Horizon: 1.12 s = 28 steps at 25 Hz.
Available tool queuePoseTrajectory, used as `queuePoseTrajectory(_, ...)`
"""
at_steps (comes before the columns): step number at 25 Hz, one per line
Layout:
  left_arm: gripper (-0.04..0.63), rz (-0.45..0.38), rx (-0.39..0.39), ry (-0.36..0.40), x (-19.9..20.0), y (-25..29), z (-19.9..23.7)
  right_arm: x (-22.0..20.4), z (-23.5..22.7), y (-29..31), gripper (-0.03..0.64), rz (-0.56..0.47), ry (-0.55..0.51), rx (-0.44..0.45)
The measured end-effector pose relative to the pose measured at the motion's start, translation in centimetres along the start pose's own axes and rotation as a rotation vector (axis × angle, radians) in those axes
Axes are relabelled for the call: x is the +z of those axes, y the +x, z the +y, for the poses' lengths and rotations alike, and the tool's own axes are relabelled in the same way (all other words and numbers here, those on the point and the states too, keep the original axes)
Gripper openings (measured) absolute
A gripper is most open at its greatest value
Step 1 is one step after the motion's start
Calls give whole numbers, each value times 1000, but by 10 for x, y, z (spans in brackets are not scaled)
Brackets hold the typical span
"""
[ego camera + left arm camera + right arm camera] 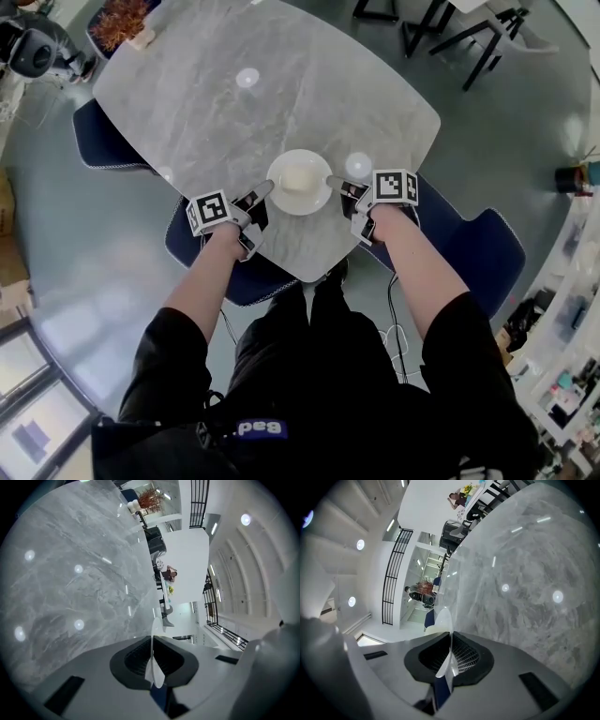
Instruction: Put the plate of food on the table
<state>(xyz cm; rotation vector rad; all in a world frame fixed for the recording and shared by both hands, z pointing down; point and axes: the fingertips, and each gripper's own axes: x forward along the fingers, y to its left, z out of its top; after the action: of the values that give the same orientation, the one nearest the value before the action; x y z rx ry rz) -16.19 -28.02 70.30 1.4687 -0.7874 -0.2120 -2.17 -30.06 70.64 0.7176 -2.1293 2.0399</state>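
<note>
At the near edge of the grey marble table (206,103), we see the white plate (302,207) over the tabletop, held from both sides. A blue chair (478,253) stands to the right of the table's corner. The plate sits between our two grippers, and we cannot tell whether it rests on the marble or hangs just above it.

Our left gripper (265,188) has its jaws closed tight on the plate's left rim; in its own view the thin rim (153,667) runs edge-on between the dark pads, with the table (70,573) filling the left. Our right gripper (335,180) is pinched likewise on the right rim (446,660), the marble (525,573) on its right. A pale block of food (297,178) lies at the plate's middle.
</note>
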Motion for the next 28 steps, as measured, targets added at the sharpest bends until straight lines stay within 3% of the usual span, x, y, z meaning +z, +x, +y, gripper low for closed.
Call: queuePoseTrajectory(28, 21, 70, 186, 94, 26, 40, 47, 27, -46, 34, 20, 5, -65, -197)
